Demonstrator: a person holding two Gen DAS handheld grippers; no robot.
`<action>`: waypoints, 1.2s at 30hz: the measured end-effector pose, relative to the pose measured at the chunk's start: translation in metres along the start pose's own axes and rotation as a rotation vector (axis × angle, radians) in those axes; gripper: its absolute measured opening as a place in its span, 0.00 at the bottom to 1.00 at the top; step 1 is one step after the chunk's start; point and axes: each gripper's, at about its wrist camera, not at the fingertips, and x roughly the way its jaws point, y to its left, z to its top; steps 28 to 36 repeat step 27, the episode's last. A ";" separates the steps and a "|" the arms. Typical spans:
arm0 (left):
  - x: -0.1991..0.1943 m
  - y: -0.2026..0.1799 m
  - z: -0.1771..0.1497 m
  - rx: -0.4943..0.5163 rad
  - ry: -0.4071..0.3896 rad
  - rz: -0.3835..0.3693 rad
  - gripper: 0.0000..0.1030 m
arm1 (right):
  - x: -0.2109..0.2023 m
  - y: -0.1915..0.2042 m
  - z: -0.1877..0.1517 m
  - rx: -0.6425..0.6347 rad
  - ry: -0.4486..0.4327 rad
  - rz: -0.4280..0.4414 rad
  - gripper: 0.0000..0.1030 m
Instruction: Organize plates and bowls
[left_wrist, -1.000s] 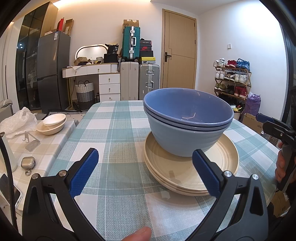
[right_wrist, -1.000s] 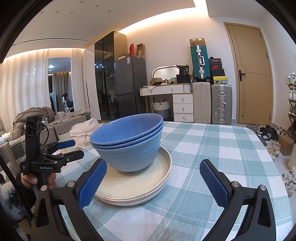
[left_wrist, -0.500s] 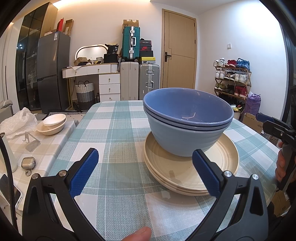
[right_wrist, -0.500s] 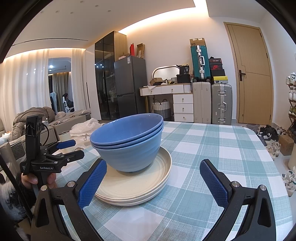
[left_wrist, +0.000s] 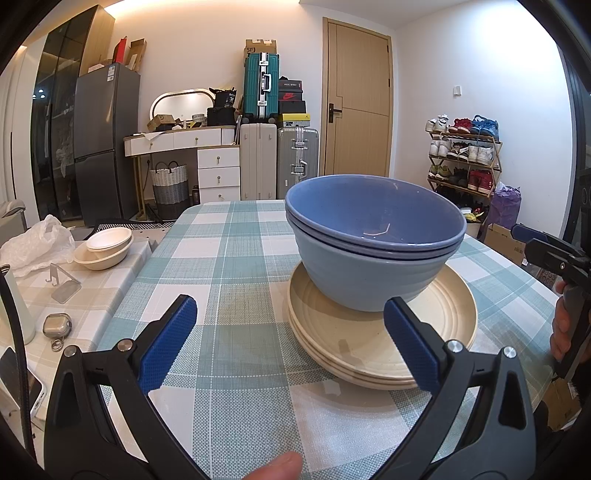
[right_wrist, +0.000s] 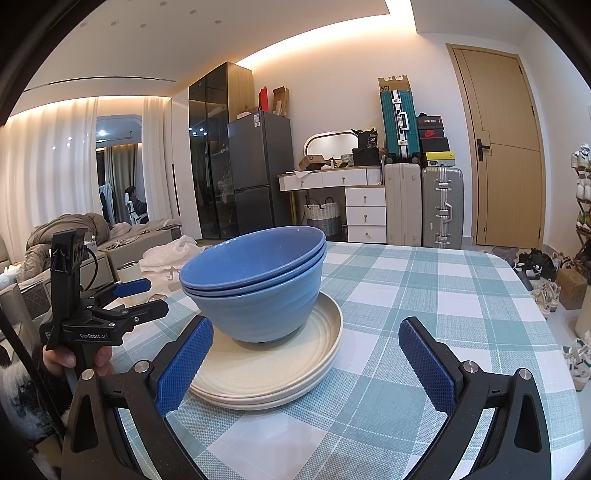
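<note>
Nested blue bowls (left_wrist: 373, 254) (right_wrist: 258, 291) stand upright on a stack of cream plates (left_wrist: 380, 343) (right_wrist: 280, 373) on the checked tablecloth. My left gripper (left_wrist: 291, 328) is open and holds nothing; its blue pads sit just short of the plates, which lie toward its right finger. My right gripper (right_wrist: 306, 354) is open too, empty, with the plate stack near its left finger. Each gripper shows in the other's view: the right one (left_wrist: 554, 251) at the far right edge, the left one (right_wrist: 122, 302) at the left, both held in a hand.
A side table on the left carries cream bowls (left_wrist: 103, 247), a plastic bag (left_wrist: 33, 247), a small stand and an earbud case (left_wrist: 57, 326). The checked table (right_wrist: 443, 302) stretches to the right and back. Suitcases, a dresser, a fridge and a shoe rack line the walls.
</note>
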 end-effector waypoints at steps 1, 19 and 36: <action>0.000 0.000 0.000 0.000 0.001 0.000 0.98 | 0.000 0.000 0.000 0.000 0.000 0.000 1.00; 0.000 0.002 -0.002 -0.011 0.008 -0.007 0.98 | 0.000 0.000 0.000 0.000 0.000 0.001 1.00; 0.002 0.005 -0.002 -0.006 0.004 -0.017 0.98 | 0.000 0.000 0.000 0.000 0.001 0.000 1.00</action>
